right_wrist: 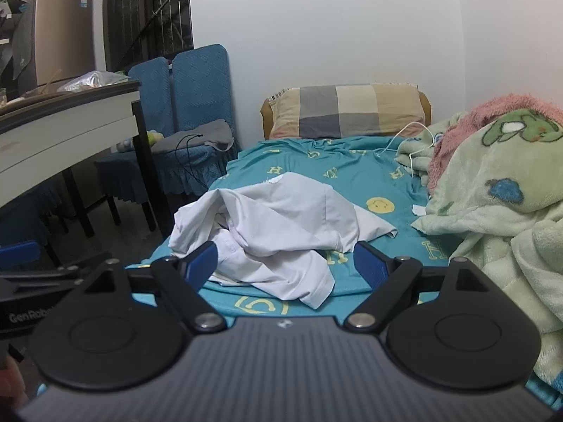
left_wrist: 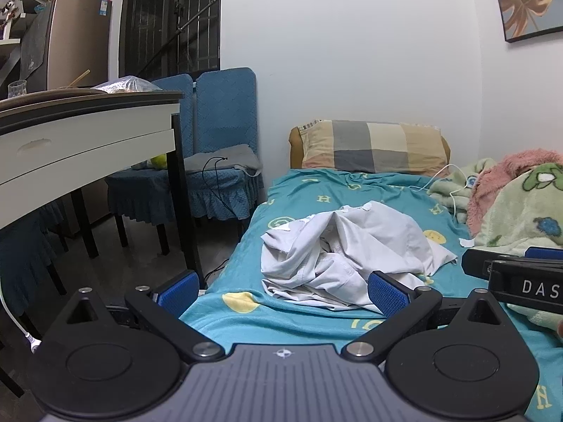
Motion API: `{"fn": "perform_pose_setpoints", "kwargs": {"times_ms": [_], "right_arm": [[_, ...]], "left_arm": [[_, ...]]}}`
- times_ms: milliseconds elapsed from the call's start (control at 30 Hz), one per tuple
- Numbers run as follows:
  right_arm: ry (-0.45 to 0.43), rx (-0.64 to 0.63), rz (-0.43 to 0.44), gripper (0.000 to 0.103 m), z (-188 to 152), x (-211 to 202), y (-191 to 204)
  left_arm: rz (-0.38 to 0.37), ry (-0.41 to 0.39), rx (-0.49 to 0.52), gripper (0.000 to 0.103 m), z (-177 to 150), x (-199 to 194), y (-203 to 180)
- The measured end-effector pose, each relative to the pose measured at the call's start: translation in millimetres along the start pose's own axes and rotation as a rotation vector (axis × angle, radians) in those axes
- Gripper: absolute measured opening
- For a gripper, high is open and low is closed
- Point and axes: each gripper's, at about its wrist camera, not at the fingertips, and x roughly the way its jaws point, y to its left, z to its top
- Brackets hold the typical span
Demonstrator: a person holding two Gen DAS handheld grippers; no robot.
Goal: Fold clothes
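Shirt: we found the white shirt (left_wrist: 346, 256) crumpled mid-bed on the teal sheet (left_wrist: 299, 193), near the pillow's (left_wrist: 369, 146) end.
Left gripper (left_wrist: 283, 290): we held it wide apart, empty, short of the shirt.
Right gripper (right_wrist: 285, 260): likewise spread, grasping nothing.

Left gripper (left_wrist: 283, 293): jaws spread wide, nothing between the pads, held level just short of the shirt (left_wrist: 346, 256).
Right gripper (right_wrist: 285, 263): jaws spread wide, empty, level, close before the shirt, beside the left gripper on its right.
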Motion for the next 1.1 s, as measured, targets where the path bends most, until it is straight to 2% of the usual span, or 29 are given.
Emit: {"fn": "perform_pose_setpoints", "kwargs": {"times_ms": [600, 1100], "right_arm": [[-0.051, -0.010, -0.012, 0.086, -1.6, -6.6, 0.4], [-0.076, 0.006, -0.017, 0.086, -0.9, -11.1, -2.2]], "left_arm": [[0.003, 0.005, -0.062, 0.103, -1.6, -0.5, 10.9], [-0.037, 0.026, -0.089, 0.103, -8.7, 10.7, 10.6]]}}
